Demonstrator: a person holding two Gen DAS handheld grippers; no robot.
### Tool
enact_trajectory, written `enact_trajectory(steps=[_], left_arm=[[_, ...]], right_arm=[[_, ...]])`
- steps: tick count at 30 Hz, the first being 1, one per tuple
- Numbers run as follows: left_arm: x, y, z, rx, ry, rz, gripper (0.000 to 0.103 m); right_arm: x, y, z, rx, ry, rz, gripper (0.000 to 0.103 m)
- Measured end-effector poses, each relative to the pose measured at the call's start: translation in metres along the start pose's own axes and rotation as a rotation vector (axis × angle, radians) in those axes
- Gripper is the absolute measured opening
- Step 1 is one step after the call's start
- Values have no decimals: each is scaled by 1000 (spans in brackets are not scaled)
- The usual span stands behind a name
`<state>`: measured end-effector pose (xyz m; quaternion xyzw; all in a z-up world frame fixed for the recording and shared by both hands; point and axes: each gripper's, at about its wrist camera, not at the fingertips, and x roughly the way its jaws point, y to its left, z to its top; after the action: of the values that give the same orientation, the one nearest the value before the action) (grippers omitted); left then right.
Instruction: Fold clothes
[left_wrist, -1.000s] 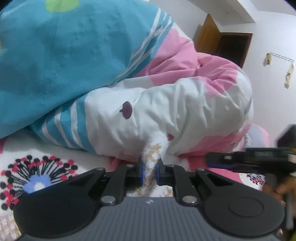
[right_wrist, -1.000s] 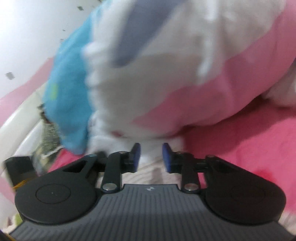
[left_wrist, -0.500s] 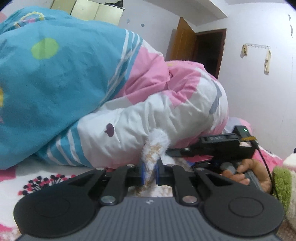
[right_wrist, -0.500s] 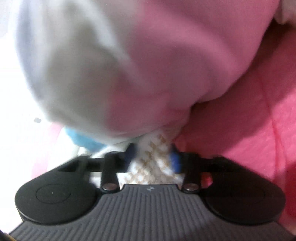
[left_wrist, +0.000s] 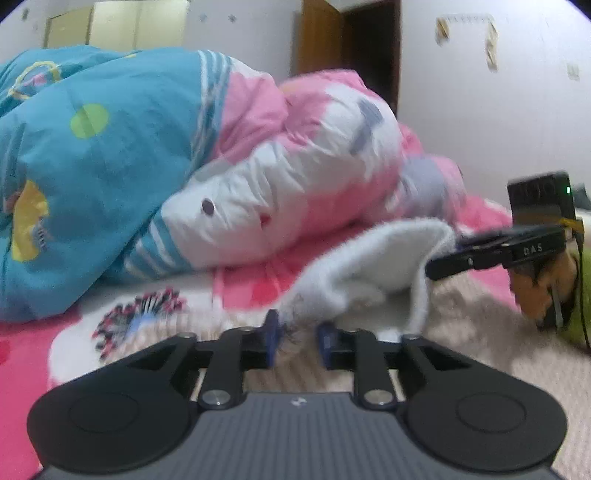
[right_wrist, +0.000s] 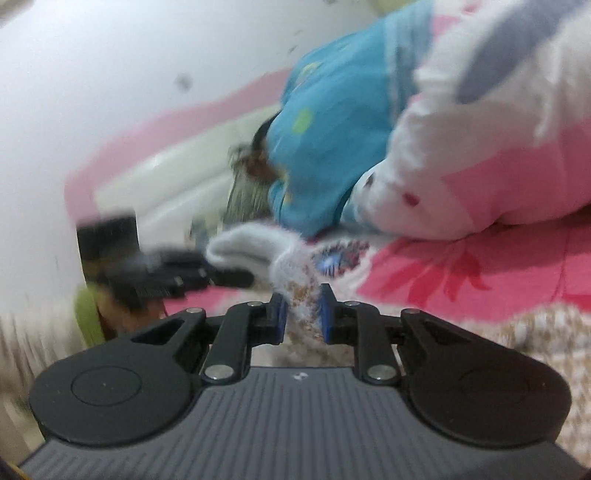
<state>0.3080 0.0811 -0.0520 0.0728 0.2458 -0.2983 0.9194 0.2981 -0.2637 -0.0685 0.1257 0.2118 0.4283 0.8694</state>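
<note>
1. Bed (left_wrist: 251, 291): pink floral sheet, carries everything in view.
2. Duvet (left_wrist: 155, 155): big blue, pink and white heap at the far side of the bed, close behind the work area.
3. Garment (left_wrist: 373, 266): fuzzy white knit with a tan pattern, lying on the bed in front of the duvet. One edge is raised and curls over, white inner face showing; the rest spreads flat toward the cameras.
4. Right hand-held gripper (right_wrist: 302, 319): blue pads part-way closed, with a tuft of the garment between them; the view is blurred, but it appears to grip the raised edge.
5. Left hand-held gripper (left_wrist: 297, 338): pads apart, nothing between them, the garment just beyond the tips.
6. Step in hand, as I judge it: a fold is under way, one edge lifted by the right side only.
7. Next move likely calls for the left to take a matching corner, so the edge carries over evenly; pulled from one point, the soft knit may bunch or skew.
</note>
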Motion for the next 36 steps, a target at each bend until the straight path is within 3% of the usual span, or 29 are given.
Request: enact_trajectory(steps=[2,6,8,11,15,19,22,27,28,31,32,33,36], left_arm=[[-24,-4,-5,-6,-23,-18,30],[-62,3,3,-122,-180,-42,42],[-57,6,16,-160,-227,-32,42],[-17,-2,30,-135,-181,0,42],[37,-32,13,22,-25,36,38],[43,-65,-25,181,21,45,37],[39,-81,-40,264,11,81,37],[40,-80,-42,241,13,78,37],[39,-80,-43,237,11,76,37],[39,-80,-45,233,12,72,38],[40,-80,-46,234,18,64,39],[40,-80,-46,234,23,59,39],[31,-78,-41,206,17,42,43]], right_arm=[[0,18,-7,-118,51,-40,19],[-2,45,-30,-390,142,-137,19],[5,59,-36,-526,175,-183,19],[2,78,-47,-690,224,-243,22],[-22,88,-46,-682,288,-254,21],[-49,93,-25,-645,242,-319,21],[-47,86,2,-548,135,-350,21],[-20,73,26,-382,-26,-342,22],[-13,72,19,-385,-17,-323,22],[17,58,-18,-423,157,-324,20],[29,46,-35,-407,252,-354,19],[28,38,-49,-391,228,-360,19],[17,37,-37,-302,199,-357,18]])
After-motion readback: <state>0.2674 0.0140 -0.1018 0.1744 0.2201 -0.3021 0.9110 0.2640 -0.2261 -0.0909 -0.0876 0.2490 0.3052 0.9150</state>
